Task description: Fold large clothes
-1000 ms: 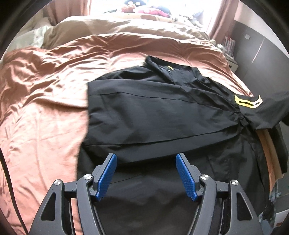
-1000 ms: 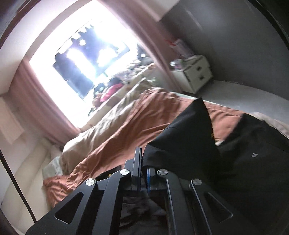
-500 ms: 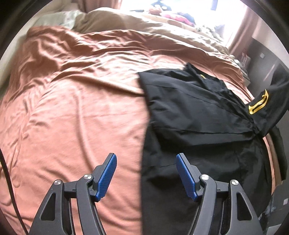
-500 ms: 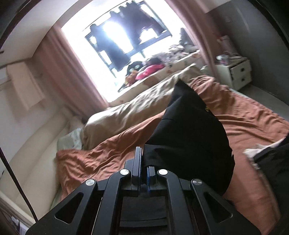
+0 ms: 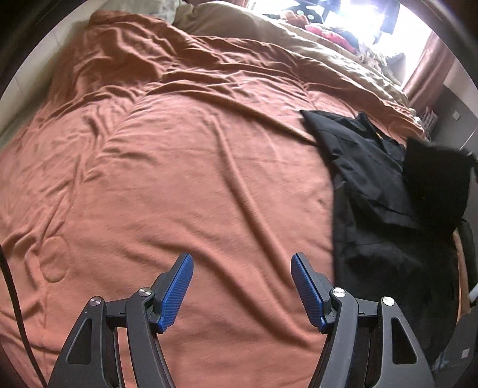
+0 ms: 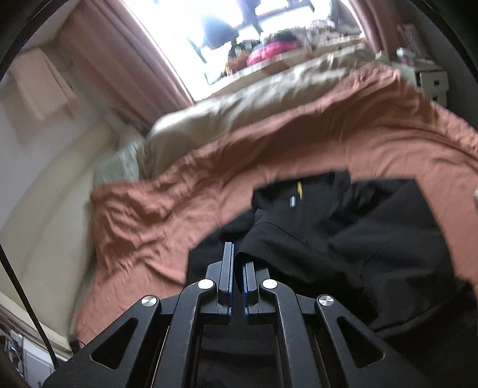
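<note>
Black garment (image 5: 385, 191), partly folded on the rust bedspread (image 5: 179, 167): right gripper (image 6: 237, 268) clenched on a fold of it, left gripper (image 5: 242, 286) spread, empty, over bare bedspread beside it.

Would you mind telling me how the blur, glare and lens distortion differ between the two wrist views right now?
Left wrist view: mostly sharp, the bedspread bulges with fisheye curvature, and the window is blown out at the top right. Right wrist view: motion blur smears the bedspread and the black garment, the window glares white at the top, and only the right gripper looks crisp.
</note>
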A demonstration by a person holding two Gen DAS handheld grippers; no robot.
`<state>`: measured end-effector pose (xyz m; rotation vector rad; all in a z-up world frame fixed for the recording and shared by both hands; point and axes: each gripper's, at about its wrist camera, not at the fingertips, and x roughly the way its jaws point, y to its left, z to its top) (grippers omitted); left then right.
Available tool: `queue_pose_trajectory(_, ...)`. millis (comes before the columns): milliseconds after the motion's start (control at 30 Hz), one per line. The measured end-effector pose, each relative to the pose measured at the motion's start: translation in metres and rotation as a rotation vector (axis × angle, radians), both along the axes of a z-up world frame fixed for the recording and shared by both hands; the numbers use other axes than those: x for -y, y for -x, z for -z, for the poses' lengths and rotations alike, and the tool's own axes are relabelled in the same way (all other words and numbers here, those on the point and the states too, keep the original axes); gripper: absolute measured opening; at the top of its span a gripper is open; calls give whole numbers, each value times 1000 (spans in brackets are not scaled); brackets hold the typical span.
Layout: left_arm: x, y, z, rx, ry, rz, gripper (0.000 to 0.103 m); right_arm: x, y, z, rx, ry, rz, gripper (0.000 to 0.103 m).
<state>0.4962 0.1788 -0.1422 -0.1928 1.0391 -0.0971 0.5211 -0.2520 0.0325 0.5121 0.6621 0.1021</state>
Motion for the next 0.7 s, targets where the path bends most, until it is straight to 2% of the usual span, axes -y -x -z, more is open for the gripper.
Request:
queue_pose_trajectory(133, -7, 6, 1, 0, -17, 7, 70, 0, -18, 34, -89, -25, -44, 2)
queue_pose_trajectory(233, -7, 7, 0, 3, -17, 9, 70, 1, -24, 44, -146, -10, -50, 3)
queue_pose_trajectory(267, -6, 6, -1, 4, -13, 9, 70, 3, -22, 47, -154, -21, -56, 9)
queue_pose_trajectory(333, -2, 5, -3, 12, -6, 9, 70, 8, -18, 56, -176, -37, -74, 44)
queue_pose_trajectory(367, 2, 4, -5, 19, -7, 10, 70, 10, -15, 61, -187, -23, -81, 82)
queue_pose_trajectory(400, 8, 3, -9, 32, -13, 19, 70, 7, -6, 63, -191, -6, -84, 93)
queue_pose_trajectory(533, 33, -3, -20, 54, -24, 62, 70, 12, 14, 74, -203, -25, -163, 93)
queue_pose_trajectory(700, 75, -13, -34, 76, -39, 124, 70, 54, 61, 73, -164, -32, -105, 93)
